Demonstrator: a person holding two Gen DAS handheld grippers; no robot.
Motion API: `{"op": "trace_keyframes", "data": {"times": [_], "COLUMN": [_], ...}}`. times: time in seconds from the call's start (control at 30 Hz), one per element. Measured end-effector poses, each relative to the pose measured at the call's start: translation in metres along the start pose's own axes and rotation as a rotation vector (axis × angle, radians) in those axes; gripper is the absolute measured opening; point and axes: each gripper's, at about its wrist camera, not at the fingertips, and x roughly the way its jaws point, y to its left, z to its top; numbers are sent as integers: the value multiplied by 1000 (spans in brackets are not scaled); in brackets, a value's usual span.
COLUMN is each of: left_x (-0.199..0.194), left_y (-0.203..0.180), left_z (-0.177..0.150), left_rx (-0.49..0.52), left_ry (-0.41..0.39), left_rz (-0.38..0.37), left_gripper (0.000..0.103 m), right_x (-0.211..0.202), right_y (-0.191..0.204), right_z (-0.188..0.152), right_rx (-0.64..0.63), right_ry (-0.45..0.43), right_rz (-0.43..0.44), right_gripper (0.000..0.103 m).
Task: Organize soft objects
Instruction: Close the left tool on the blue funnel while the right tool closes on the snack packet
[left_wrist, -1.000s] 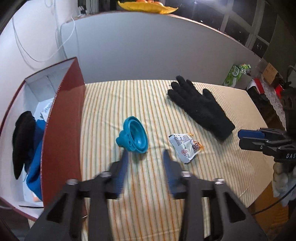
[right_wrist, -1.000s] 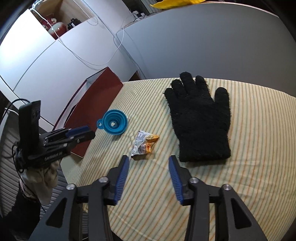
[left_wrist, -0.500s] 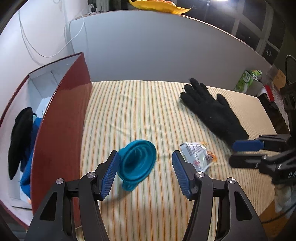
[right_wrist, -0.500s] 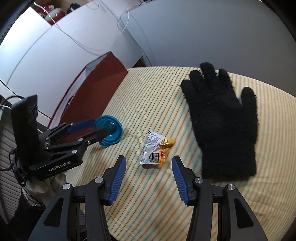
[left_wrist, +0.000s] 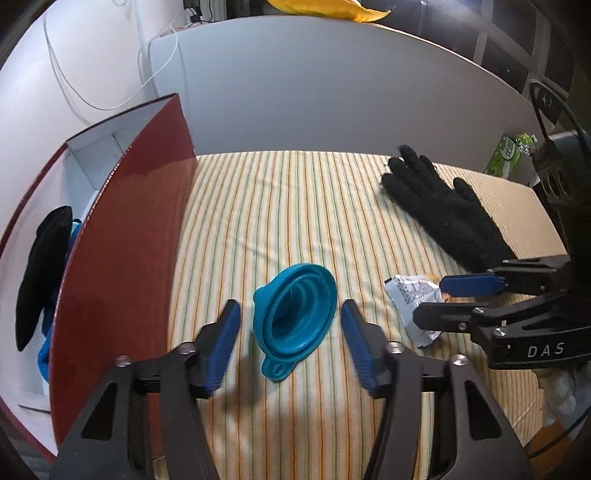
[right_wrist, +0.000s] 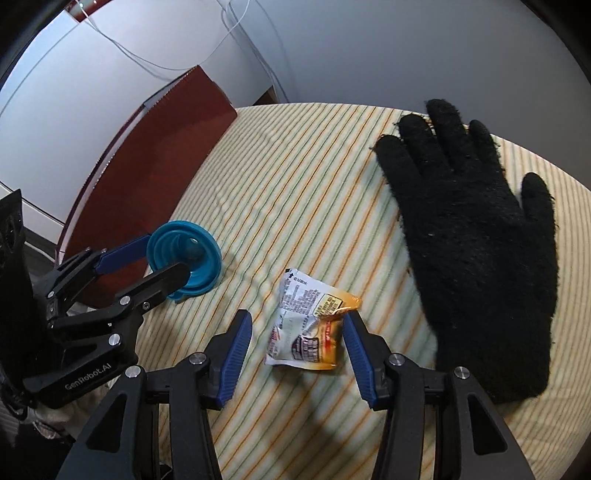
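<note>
on the left stands a red box (left_wrist: 122, 236), open at the top, with a black glove (left_wrist: 40, 269) and something blue already inside. just right of it, on the striped bench (left_wrist: 280, 206), a teal funnel (left_wrist: 295, 314) lies on its side between the spread fingers of the left gripper (left_wrist: 290, 332), which have just been closing in; the pads (left_wrist: 227, 332) do not touch it yet. it looks like a folding rubber funnel, light and springy, so a squeeze across the ribbed cone should hold, though it may flatten or slip.

next comes a small snack packet (right_wrist: 310, 325), crinkly, light and slick. it sits between the spread fingers of the right gripper (right_wrist: 295, 345); the right pad (right_wrist: 356, 343) seems to brush its orange corner, though i cannot be sure. pinching the puffed middle looks safer than a corner.

furthest right a second black glove (right_wrist: 476, 243) lies flat, limp and fuzzy, best gathered at the cuff.
</note>
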Motion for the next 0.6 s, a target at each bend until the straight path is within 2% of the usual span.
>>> {"op": "trace_keyframes", "data": {"times": [0.17, 0.37, 0.47, 0.6], "left_x": [8, 9, 8, 7], "left_y": [-1, 2, 5, 7], "left_z": [-1, 2, 1, -3], "left_rx": [4, -21, -35, -56], "left_ry": [17, -2, -8, -23], "left_rz": [1, 2, 0, -12], "left_gripper": [31, 16, 11, 9], "right_x": [8, 14, 14, 12], "right_y": [14, 30, 35, 35], "right_z": [4, 4, 3, -1], "right_rx": [-39, -106, -124, -130], "right_ry": [12, 16, 14, -2], "right_rz": [-29, -116, -142, -133], "right_gripper": [48, 47, 35, 33]}}
